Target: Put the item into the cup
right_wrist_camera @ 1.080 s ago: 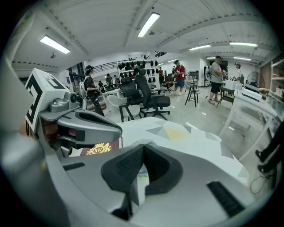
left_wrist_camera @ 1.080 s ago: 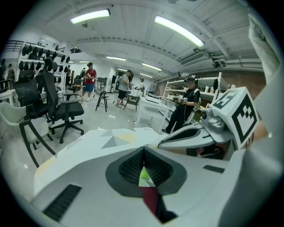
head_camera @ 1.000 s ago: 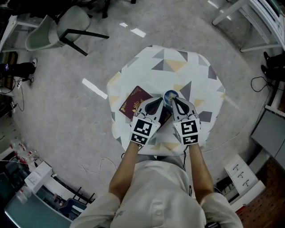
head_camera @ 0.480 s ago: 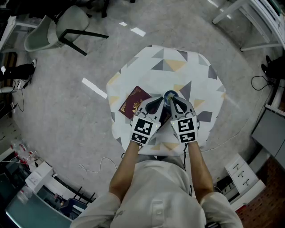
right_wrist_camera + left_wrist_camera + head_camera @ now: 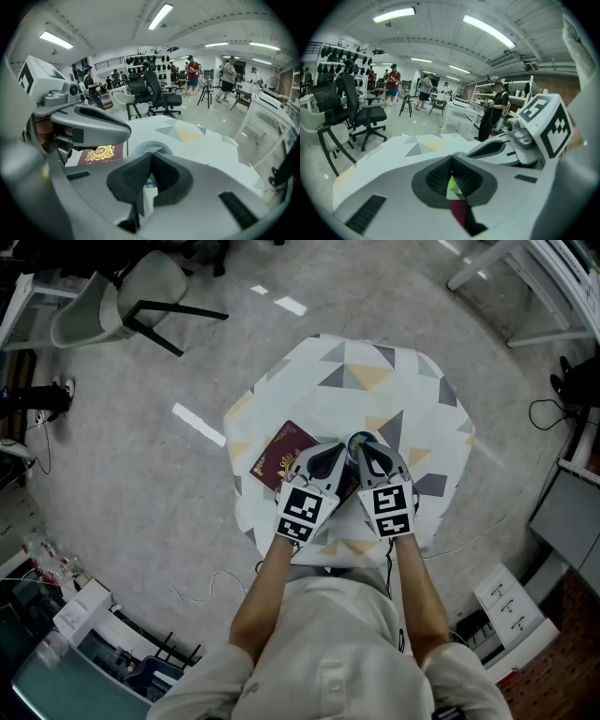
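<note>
A maroon booklet (image 5: 279,454) with a gold crest lies on the patterned tablecloth (image 5: 375,381). Right of it stands the cup (image 5: 359,438), its bluish rim mostly covered by my right gripper (image 5: 357,447). My left gripper (image 5: 339,450) is beside it, over the booklet's right end. In the left gripper view the left gripper (image 5: 451,159) is shut, its tips touching; a small lime-green item (image 5: 451,185) shows in the gap below them, and I cannot tell whether it is held. In the right gripper view the right gripper (image 5: 150,157) is shut, with the cup (image 5: 151,148) just beyond it and the booklet (image 5: 100,153) to its left.
The small table stands on a grey floor. A pale chair (image 5: 122,301) is at the far left, white table frames (image 5: 525,287) at the far right, and boxes (image 5: 80,610) and cables lie near the person's feet. Office chairs (image 5: 157,96) and people stand farther off.
My right gripper has shifted slightly left and forward over the cup, hiding more of its rim. The left gripper and booklet have stayed put.
</note>
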The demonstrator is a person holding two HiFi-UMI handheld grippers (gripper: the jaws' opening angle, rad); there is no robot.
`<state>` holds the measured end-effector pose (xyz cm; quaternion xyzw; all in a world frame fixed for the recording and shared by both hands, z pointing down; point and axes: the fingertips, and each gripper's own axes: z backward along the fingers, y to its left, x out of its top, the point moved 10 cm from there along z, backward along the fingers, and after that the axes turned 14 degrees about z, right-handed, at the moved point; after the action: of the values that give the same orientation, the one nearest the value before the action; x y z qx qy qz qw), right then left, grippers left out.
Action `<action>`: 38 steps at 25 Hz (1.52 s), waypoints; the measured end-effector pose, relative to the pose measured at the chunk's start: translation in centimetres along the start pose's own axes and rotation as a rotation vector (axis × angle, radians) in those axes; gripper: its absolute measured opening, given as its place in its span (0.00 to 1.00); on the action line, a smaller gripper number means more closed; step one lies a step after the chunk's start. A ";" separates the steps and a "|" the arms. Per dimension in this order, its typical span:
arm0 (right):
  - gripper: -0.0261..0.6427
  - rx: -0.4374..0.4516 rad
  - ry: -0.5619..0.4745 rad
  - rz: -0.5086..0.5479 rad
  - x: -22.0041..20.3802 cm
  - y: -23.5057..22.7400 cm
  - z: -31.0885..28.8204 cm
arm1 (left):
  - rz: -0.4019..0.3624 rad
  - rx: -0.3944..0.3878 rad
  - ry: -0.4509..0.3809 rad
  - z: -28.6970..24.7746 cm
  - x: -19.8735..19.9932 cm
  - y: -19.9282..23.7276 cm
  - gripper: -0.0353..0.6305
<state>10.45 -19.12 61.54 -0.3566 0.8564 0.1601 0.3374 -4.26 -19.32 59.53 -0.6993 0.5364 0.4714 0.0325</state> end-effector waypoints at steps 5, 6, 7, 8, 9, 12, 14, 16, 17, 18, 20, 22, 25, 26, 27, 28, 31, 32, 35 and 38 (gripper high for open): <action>0.05 -0.001 0.001 0.002 0.0 0.0 -0.1 | 0.000 0.001 -0.001 0.0 0.0 0.0 0.07; 0.05 -0.001 0.002 0.003 0.0 0.1 -0.1 | 0.000 0.001 -0.001 0.1 0.0 0.1 0.07; 0.05 -0.002 0.002 0.005 0.1 0.1 -0.2 | -0.001 0.001 0.000 0.1 0.0 0.1 0.07; 0.05 -0.002 0.003 0.008 0.1 0.1 -0.2 | -0.002 0.001 0.000 0.1 0.0 0.1 0.07; 0.06 -0.003 0.003 0.010 0.2 0.1 -0.2 | -0.004 0.001 0.000 0.2 0.0 0.1 0.07; 0.07 -0.007 0.003 0.019 0.5 0.3 -0.2 | -0.007 0.002 -0.002 0.5 0.1 0.0 0.07; 0.08 -0.011 0.006 0.022 0.6 0.4 -0.2 | -0.011 0.003 -0.003 0.7 0.2 -0.1 0.07; 0.09 -0.015 0.006 0.026 0.8 0.4 -0.1 | -0.016 0.004 -0.006 1.0 0.3 -0.1 0.07; 0.09 -0.018 0.003 0.027 0.9 0.5 0.0 | -0.019 0.005 -0.008 1.1 0.4 -0.1 0.07; 0.09 -0.022 0.000 0.027 1.1 0.5 0.1 | -0.021 0.005 -0.010 1.3 0.5 -0.1 0.07; 0.09 -0.029 -0.007 0.027 1.3 0.6 0.3 | -0.026 0.005 -0.016 1.6 0.7 -0.2 0.07; 0.09 -0.038 -0.013 0.026 1.5 0.7 0.6 | -0.032 0.004 -0.022 2.0 0.9 -0.2 0.07; 0.09 -0.055 -0.020 0.024 1.8 0.9 1.3 | -0.044 0.001 -0.034 2.7 1.2 -0.5 0.07; 0.09 -0.061 -0.025 0.022 2.0 1.0 1.6 | -0.049 -0.001 -0.039 3.0 1.4 -0.6 0.07; 0.09 -0.067 -0.030 0.020 2.1 1.1 1.9 | -0.053 -0.002 -0.044 3.3 1.5 -0.7 0.07; 0.09 -0.075 -0.037 0.018 2.3 1.2 2.2 | -0.059 -0.004 -0.049 3.6 1.7 -0.8 0.07; 0.09 -0.105 -0.067 0.013 2.9 1.5 3.7 | -0.079 -0.012 -0.068 4.7 2.2 -1.3 0.07; 0.09 -0.116 -0.079 0.013 3.2 1.7 4.3 | -0.087 -0.015 -0.077 5.2 2.4 -1.6 0.07; 0.09 -0.153 -0.123 0.022 4.4 2.3 6.6 | -0.104 -0.027 -0.112 6.8 3.2 -2.4 0.07; 0.09 -0.194 -0.175 0.036 5.8 3.1 9.3 | -0.122 -0.044 -0.150 8.5 4.0 -3.4 0.07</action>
<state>9.52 -15.16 50.92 -0.3568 0.8104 0.2785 0.3719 -7.01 -16.10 50.45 -0.6942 0.4783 0.5310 0.0859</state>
